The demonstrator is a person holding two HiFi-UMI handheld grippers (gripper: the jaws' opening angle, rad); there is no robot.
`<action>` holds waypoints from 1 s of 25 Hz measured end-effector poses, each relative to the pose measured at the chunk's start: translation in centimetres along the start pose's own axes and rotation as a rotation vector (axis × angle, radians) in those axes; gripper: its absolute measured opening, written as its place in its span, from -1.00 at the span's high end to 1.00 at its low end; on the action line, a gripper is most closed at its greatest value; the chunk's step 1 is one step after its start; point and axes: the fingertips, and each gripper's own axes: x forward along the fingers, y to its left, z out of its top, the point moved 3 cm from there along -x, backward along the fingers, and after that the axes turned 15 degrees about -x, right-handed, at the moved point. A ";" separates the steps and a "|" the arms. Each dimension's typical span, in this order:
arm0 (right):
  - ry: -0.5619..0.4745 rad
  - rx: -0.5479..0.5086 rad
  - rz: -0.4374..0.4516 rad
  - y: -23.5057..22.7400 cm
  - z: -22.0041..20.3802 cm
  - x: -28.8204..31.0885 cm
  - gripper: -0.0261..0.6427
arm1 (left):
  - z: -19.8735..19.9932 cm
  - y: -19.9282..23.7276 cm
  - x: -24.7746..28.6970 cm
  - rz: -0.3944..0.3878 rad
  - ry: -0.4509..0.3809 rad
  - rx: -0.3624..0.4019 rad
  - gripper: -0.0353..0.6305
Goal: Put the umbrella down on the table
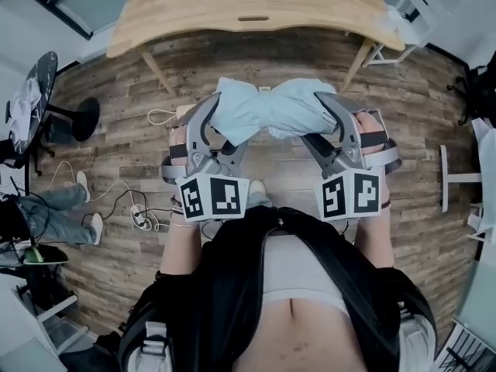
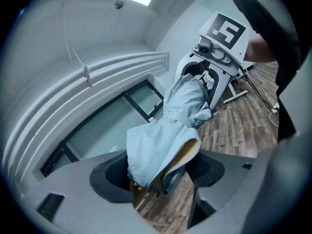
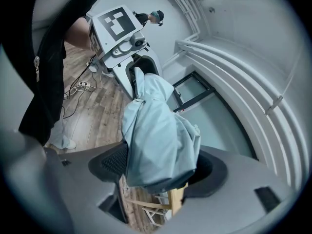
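A folded pale blue umbrella point(image 1: 270, 108) hangs level in the air between my two grippers, over the wooden floor and short of the table. My left gripper point(image 1: 215, 122) is shut on its left end, where the blue cloth point(image 2: 161, 147) bulges between the pads. My right gripper point(image 1: 324, 118) is shut on the other end, with the cloth point(image 3: 158, 140) filling its jaws. The light wooden table point(image 1: 256, 6) stands ahead at the top of the head view. Each gripper view shows the opposite gripper holding the far end.
White cables and a power strip point(image 1: 142, 217) lie on the floor at the left, near a seated person's legs point(image 1: 66, 208). A black stool point(image 1: 74, 118) stands left. White frame legs point(image 1: 457, 180) stand at the right. The table's legs point(image 1: 159, 72) slant down toward me.
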 end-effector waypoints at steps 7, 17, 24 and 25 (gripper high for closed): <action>0.016 0.016 -0.007 -2.6 0.0 4.1 -0.15 | -0.7 3.8 3.2 -0.013 -0.007 0.013 -0.08; 0.007 0.024 0.003 -3.7 -0.4 6.3 -0.15 | -1.0 5.3 4.7 -0.004 0.003 0.019 -0.08; -0.006 -0.005 0.000 -4.9 -0.5 6.4 -0.15 | -0.4 5.9 4.8 0.020 -0.001 0.002 -0.08; -0.005 -0.005 -0.003 -5.1 -0.5 6.5 -0.15 | -0.4 6.1 4.9 0.021 -0.001 0.004 -0.08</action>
